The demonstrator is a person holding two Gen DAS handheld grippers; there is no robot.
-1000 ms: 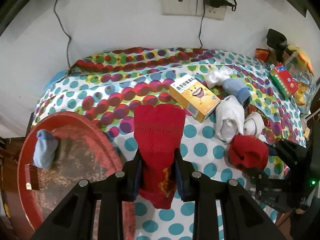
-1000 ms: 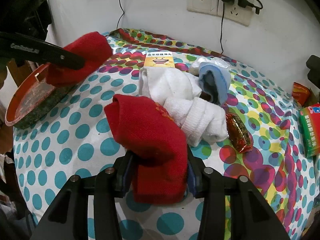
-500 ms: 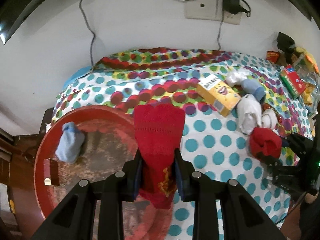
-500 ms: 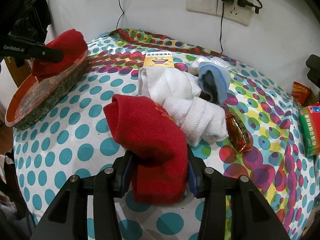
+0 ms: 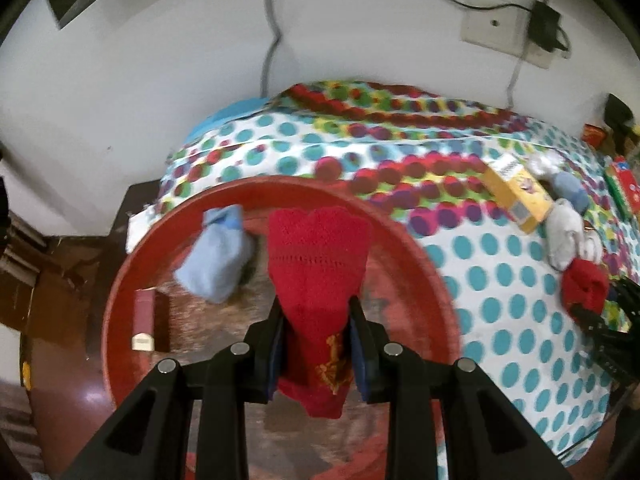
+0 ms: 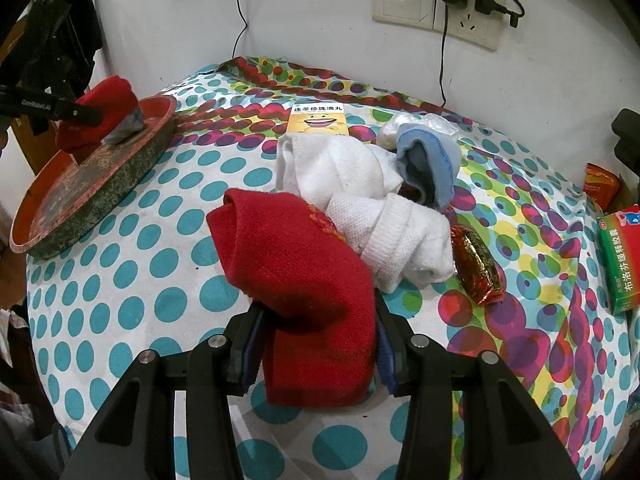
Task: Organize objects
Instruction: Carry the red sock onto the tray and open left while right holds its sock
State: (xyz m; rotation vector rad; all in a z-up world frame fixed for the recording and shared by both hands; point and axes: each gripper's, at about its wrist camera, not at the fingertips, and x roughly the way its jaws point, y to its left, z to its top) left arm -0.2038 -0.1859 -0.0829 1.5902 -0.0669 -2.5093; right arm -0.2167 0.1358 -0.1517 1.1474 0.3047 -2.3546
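My left gripper [image 5: 317, 312] is shut on a red sock [image 5: 318, 264] and holds it over the round red tray [image 5: 408, 240], beside a light blue sock [image 5: 216, 256] that lies in the tray. My right gripper [image 6: 316, 316] is shut on a second red sock [image 6: 296, 268] low over the dotted cloth [image 6: 120, 280]. In the right wrist view the tray [image 6: 100, 184] sits at the far left with the left gripper's red sock [image 6: 100, 120] above it.
White socks [image 6: 360, 200], a light blue sock [image 6: 432, 160], a yellow box [image 6: 318, 118], a red snack packet [image 6: 476, 264] and a green box [image 6: 620, 260] lie on the cloth. A small dark red box [image 5: 144, 320] lies in the tray. A wall with sockets [image 6: 436, 8] stands behind.
My left gripper has carried its red sock leftward from over the cloth to over the tray, near the blue sock. My right gripper has stayed still, holding its sock.
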